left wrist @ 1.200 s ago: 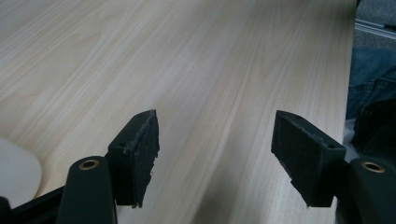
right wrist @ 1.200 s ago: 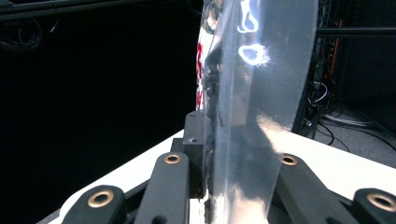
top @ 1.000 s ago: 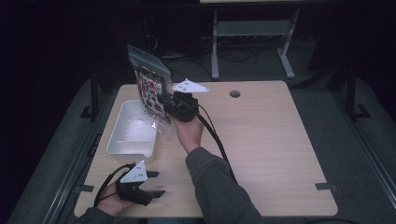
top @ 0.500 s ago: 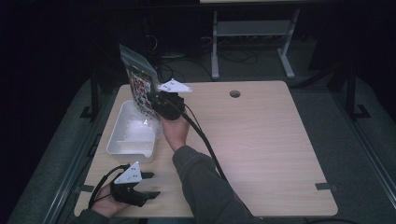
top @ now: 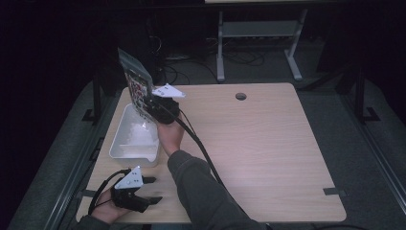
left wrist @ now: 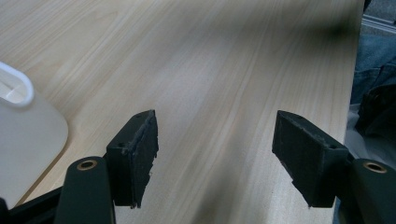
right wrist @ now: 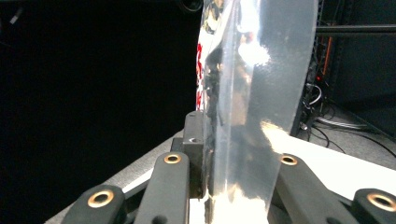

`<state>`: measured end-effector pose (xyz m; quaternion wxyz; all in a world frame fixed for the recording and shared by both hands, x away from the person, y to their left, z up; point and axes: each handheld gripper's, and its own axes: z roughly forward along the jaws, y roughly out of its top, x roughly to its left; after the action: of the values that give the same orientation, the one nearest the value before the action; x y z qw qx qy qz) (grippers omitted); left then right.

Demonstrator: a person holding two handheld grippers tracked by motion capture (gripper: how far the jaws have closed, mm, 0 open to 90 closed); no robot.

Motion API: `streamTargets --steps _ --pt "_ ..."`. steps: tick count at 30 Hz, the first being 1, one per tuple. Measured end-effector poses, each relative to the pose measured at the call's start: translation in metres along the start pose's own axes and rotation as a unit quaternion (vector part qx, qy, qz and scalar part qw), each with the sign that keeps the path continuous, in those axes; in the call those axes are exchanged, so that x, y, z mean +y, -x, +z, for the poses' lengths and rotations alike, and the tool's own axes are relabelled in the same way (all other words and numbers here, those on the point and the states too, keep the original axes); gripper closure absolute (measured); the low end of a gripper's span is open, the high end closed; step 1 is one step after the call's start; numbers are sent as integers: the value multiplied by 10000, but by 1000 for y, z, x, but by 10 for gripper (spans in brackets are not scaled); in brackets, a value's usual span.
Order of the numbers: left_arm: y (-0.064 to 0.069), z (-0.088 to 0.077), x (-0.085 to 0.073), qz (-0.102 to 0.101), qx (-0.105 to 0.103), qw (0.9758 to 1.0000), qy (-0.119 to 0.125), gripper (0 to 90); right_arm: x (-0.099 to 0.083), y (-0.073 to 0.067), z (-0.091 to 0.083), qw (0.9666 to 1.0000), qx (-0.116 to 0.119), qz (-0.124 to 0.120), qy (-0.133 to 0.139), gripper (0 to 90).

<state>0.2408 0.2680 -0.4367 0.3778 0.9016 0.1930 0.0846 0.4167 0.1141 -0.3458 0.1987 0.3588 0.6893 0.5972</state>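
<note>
Between the jaws of the right gripper (top: 152, 106) stands a flat, shiny packet (top: 135, 82) with red and dark printing on its face, pinched by its lower edge so that the rest of it rises above and slightly beyond the gripper, leaning a little away from the hand. Seen along that gripper's own jaws, the packet (right wrist: 252, 93) sits upright and edge-on, its reflective film rising straight out of the narrow gap where the pads press on it from both sides. Directly below the right gripper and the packet lies a white tray (top: 125, 143), its far end under the packet's bottom edge; the packet is clear of the tray, held in the air above it. Well apart from all this, toward the near edge of the wooden table (top: 268, 143), the left gripper (top: 149, 189) rests low in the person's left hand with its jaws spread wide and nothing between them, the tray's near rounded corner (left wrist: 21, 135) just beside its left jaw.
</note>
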Motion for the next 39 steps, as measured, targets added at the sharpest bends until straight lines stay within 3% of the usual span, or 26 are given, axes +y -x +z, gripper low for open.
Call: streamTargets --steps 12,14,28,30,33,35,39 --pt "-1 2 -1 -18 -2 10000 -45 305 -19 -11 18 9997 -139 -103 -161 755" --pt "-1 2 -1 -17 7 10000 -50 305 -20 -13 19 9994 -252 -134 -178 755" --pt "-2 3 -2 -9 31 10000 -84 305 -45 -19 30 9989 -361 10 -289 750" --pt "-2 3 -2 -9 31 10000 -84 305 -46 -20 30 9989 -335 -7 -317 733" --pt "-2 3 -2 -14 34 10000 -82 305 -43 -18 27 9994 -71 65 -328 611" --pt "-2 3 -2 -13 34 10000 -84 305 -39 -15 25 9995 -23 120 -282 550" --pt "-2 3 -2 -10 34 9999 -96 304 -31 -6 24 9989 172 212 -384 614"
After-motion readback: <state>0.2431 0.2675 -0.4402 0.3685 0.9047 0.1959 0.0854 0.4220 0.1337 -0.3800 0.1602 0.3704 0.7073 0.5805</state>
